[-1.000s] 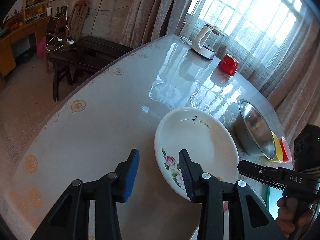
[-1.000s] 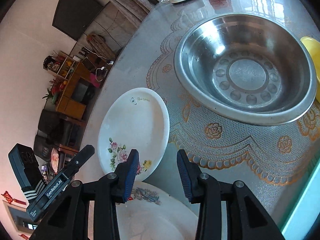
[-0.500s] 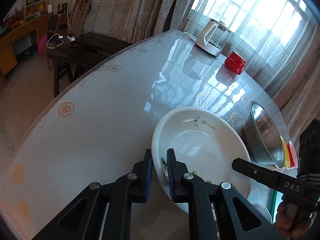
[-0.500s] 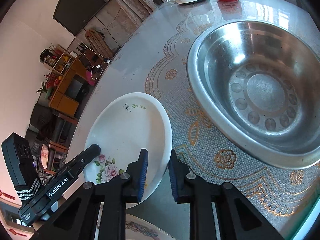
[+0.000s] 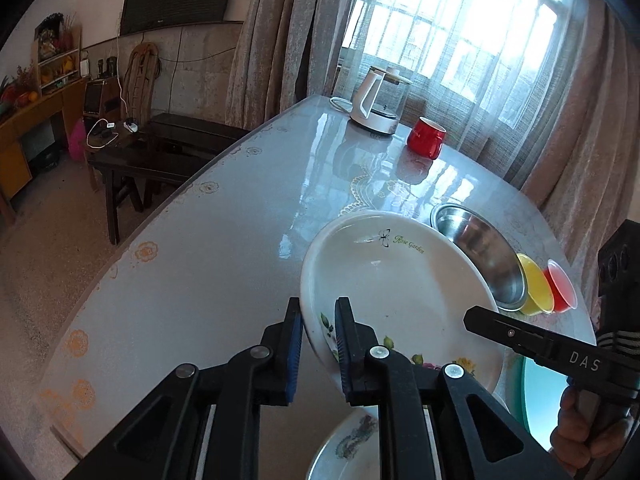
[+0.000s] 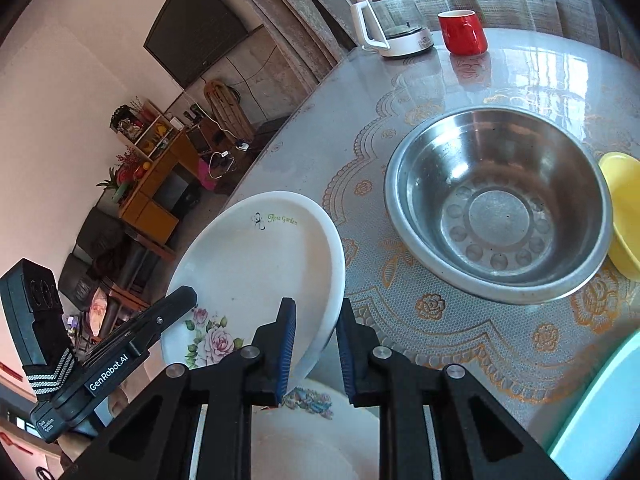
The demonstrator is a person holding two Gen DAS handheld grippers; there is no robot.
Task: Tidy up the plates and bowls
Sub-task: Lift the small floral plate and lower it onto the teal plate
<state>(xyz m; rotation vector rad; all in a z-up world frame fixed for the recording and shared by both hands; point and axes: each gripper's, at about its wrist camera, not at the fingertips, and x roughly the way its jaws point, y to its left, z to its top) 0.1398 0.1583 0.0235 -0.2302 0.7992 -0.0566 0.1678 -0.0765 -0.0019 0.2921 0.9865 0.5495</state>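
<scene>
With each hand-held gripper, left (image 5: 318, 346) and right (image 6: 316, 350), clenched on opposite rims of the rose plate (image 5: 400, 292), keep it level, clearing the plate beneath (image 6: 320, 432).

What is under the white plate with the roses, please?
Under the rose plate lies another decorated plate; only its near part shows, the rest is covered. The table is below.

Daylight from the window (image 5: 460, 32) glares on the tabletop (image 5: 360, 168); fisheye-bent edges.
</scene>
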